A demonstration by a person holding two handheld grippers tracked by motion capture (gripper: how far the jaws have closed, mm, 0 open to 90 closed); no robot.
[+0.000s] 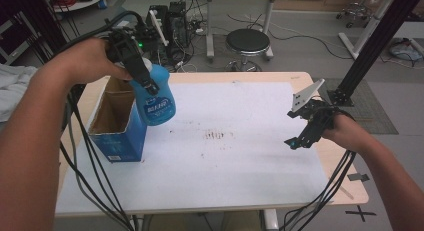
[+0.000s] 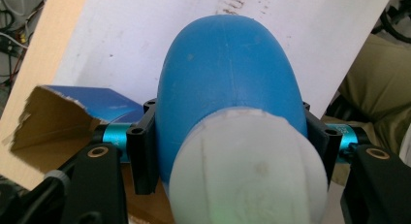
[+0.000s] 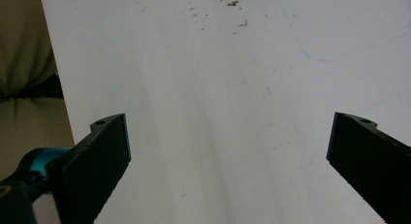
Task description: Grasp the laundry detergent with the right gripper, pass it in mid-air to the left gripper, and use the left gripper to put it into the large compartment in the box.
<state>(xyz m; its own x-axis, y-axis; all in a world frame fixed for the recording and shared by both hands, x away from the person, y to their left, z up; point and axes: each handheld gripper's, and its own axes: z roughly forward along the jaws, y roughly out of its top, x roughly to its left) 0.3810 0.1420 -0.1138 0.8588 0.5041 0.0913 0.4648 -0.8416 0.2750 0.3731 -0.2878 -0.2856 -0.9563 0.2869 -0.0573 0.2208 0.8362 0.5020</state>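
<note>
In the upper left of the high view, the left gripper (image 1: 145, 83) clamps a blue plastic bottle with a white cap (image 1: 159, 98) above the open blue cardboard box (image 1: 117, 126). The bottle's long axis tilts, base pointing down-right, cap up-left. At the right, the right gripper (image 1: 300, 140) gapes wide over the white sheet (image 1: 235, 151).

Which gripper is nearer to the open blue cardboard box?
Left. The left gripper holds the blue bottle just above the box; the right gripper hovers across the table.
</note>
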